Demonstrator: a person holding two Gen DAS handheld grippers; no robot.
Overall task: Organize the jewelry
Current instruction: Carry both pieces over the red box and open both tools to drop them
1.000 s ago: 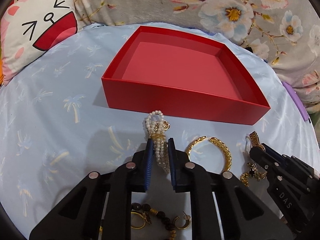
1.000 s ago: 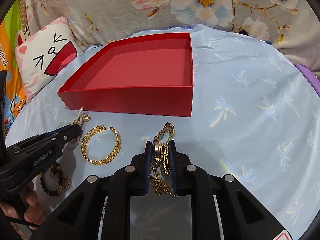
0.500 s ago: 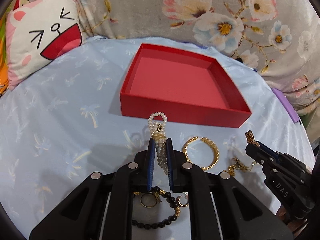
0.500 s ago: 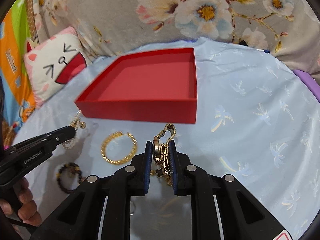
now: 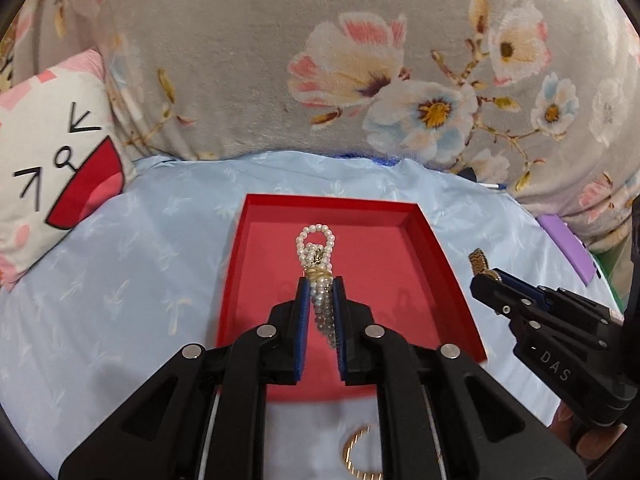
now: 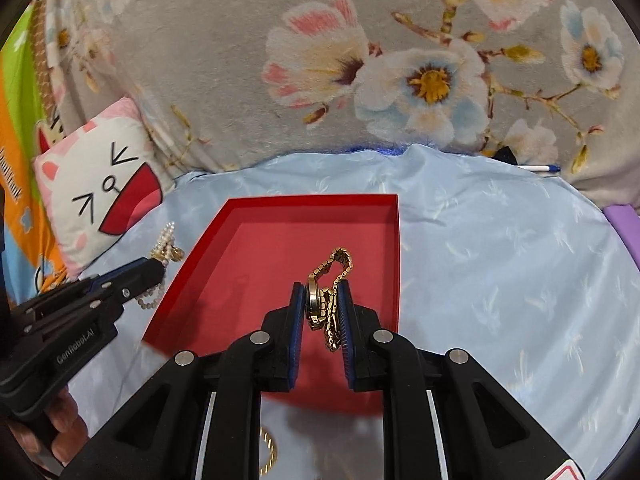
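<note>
A shallow red box (image 5: 432, 248) (image 6: 392, 240) lies open on the light blue cloth. My left gripper (image 5: 319, 284) is shut on a white pearl bracelet (image 5: 316, 244) and holds it in the air over the box. My right gripper (image 6: 320, 290) is shut on a gold watch with a chain band (image 6: 334, 276), also held above the box. In the right wrist view the left gripper (image 6: 154, 268) shows at the left with the pearls (image 6: 166, 242). In the left wrist view the right gripper (image 5: 486, 280) shows at the right with the gold band (image 5: 478, 260).
A gold bangle (image 5: 356, 456) (image 6: 268, 452) lies on the cloth below the box's near wall. A cat-face pillow (image 5: 52, 160) sits far left. A flowered grey blanket (image 5: 360, 72) rises behind the box. A purple object (image 5: 568, 244) lies at the right edge.
Both grippers have risen from the cloth and moved forward with their jewelry. They now hang over the red box. The other loose pieces have dropped out of view below.
</note>
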